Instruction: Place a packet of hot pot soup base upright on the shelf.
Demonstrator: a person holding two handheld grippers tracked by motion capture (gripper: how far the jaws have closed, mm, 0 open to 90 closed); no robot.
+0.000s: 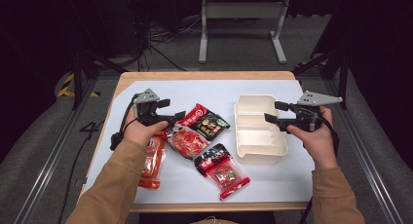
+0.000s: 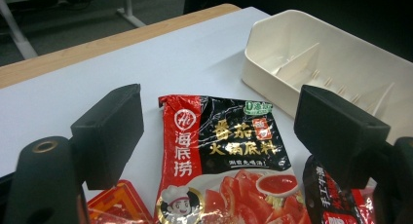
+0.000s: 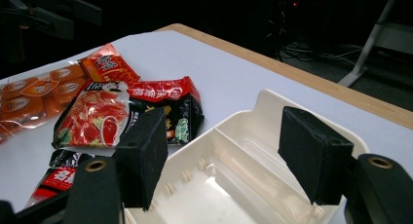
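Note:
A cream divided tray (image 1: pixel 258 139) lies at the right of the white table, with nothing in it. Left of it lies a red and black tomato soup packet (image 1: pixel 195 129). A smaller red and black packet (image 1: pixel 221 170) lies nearer the front, and an orange packet (image 1: pixel 152 160) is under my left wrist. My left gripper (image 1: pixel 171 110) is open, just above the tomato packet's far end (image 2: pixel 219 156), which shows between its jaws. My right gripper (image 1: pixel 274 112) is open over the tray's right rim, and its jaws frame the tray (image 3: pixel 265 107).
The white mat (image 1: pixel 204 90) covers a wooden table whose edge (image 1: pixel 204 75) shows at the back. Beyond it on the floor stand a grey metal frame (image 1: pixel 241 12) and cables. Metal rails run along both sides of the table.

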